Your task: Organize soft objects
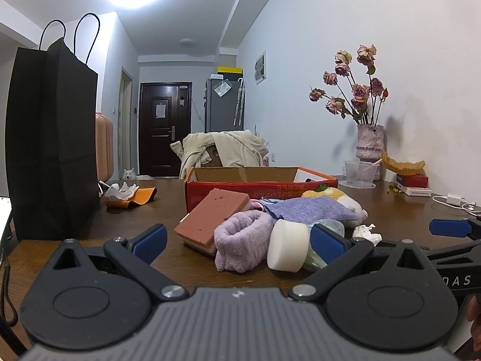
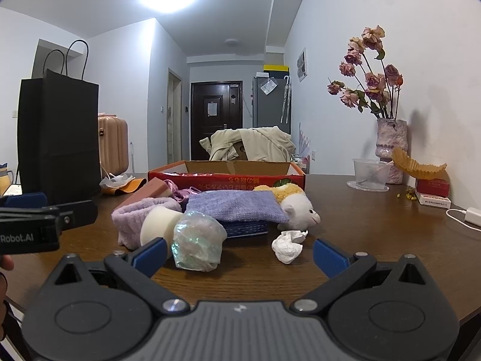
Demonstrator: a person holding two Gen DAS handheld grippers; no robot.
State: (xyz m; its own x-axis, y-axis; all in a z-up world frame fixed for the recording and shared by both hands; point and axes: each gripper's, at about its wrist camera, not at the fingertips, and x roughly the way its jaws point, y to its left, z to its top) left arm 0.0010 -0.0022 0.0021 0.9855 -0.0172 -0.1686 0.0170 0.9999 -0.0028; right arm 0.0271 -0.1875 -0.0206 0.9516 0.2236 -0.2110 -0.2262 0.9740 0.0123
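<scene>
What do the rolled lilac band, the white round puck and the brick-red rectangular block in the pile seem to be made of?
Rolled lilac band: plush fleece or terry, going by its fuzzy matte nap.
White round puck: probably dense foam or sponge; smooth, matte, no shine.
Brick-red rectangular block: likely sponge; small pits dot its face, and a paler layer shows underneath.

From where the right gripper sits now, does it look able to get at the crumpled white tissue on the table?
Probably yes. The right gripper is open and the crumpled tissue lies on bare table just ahead, between its fingers' line. Nothing covers it; the iridescent plastic wad lies apart to the left, the plush sheep behind.
</scene>
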